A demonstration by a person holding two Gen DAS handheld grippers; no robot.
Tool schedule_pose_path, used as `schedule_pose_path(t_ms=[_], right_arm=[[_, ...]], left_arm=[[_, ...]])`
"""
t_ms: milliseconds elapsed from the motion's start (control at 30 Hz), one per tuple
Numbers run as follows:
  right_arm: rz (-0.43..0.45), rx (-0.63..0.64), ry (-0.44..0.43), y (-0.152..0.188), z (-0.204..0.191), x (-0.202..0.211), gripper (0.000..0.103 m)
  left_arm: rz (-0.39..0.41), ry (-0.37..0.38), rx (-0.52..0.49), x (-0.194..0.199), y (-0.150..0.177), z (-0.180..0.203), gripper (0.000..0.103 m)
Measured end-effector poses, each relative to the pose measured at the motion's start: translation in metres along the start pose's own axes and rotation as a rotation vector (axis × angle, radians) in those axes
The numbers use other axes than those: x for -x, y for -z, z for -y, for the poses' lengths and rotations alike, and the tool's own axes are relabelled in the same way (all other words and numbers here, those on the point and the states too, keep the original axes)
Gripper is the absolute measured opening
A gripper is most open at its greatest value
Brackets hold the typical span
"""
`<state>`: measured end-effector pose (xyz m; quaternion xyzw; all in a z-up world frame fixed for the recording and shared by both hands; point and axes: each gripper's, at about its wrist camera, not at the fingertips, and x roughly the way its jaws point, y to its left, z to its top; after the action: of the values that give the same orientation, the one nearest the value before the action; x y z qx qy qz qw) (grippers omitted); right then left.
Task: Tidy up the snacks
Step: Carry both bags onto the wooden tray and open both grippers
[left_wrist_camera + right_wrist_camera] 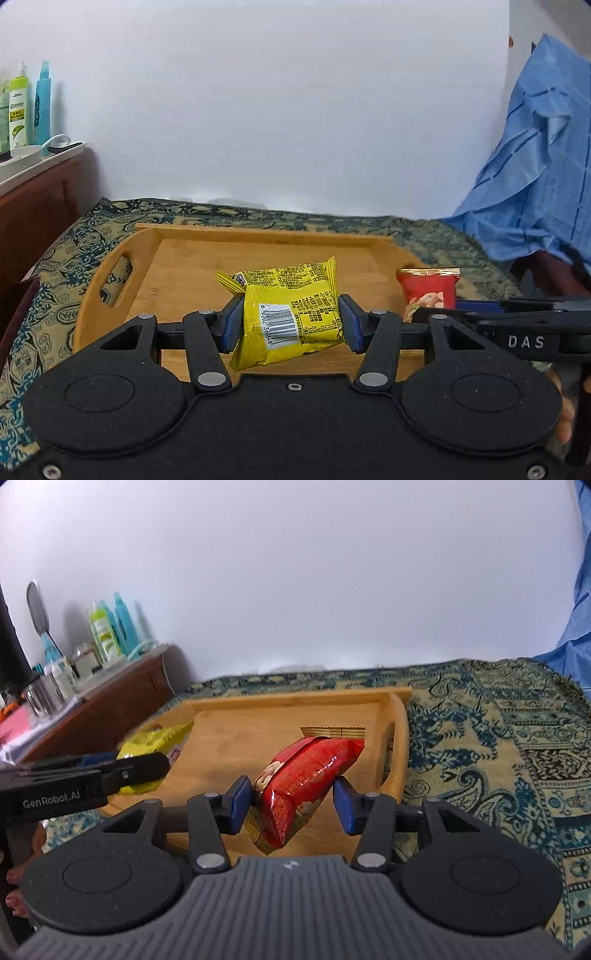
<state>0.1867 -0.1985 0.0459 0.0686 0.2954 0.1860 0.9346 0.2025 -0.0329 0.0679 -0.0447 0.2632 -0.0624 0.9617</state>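
Left gripper [291, 325]: clamped on the yellow snack packet [286, 314], blue pads pressed against both side edges — held above the wooden tray [110, 258], not resting on it.
Right gripper [291, 801]: clenched on the red snack packet [304, 775], left pad tight on the foil, right pad touching its far edge; packet hangs tilted, one corner drooping toward the camera.
Why carried so: side grips leave each packet's bottom free, likely so it can be set flat on the tray floor — one per hand, side by side, to avoid stacking.
Tray: bare inside as far as visible, handle slots at both ends, sitting on the patterned cloth [498, 738].
Yellow packet look: puffed, crinkled foil, barcode and dense print facing up, crimped seal at the top.
Red packet look: glossy, gold crimped end, picture of nuts near the lower part.
Risk judged: slippery foil, tilted red packet may slide out.
Off to the side: bottles [22, 107] on a cabinet, well apart.
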Motion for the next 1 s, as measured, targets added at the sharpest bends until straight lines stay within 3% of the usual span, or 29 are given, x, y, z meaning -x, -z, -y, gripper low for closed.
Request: schedule_pose_path(t_ms=[300, 1000], right_arm=[[-0.073, 0.024, -0.038, 0.003, 0.006, -0.021, 0.052], [-0.106, -0.020, -0.100, 0.005, 0.015, -0.028, 0.054]], left_arm=[[-0.060, -0.012, -0.014, -0.024, 0.014, -0.002, 0.051], [-0.124, -0.002, -0.031, -0.048, 0.023, 0.011, 0.051]])
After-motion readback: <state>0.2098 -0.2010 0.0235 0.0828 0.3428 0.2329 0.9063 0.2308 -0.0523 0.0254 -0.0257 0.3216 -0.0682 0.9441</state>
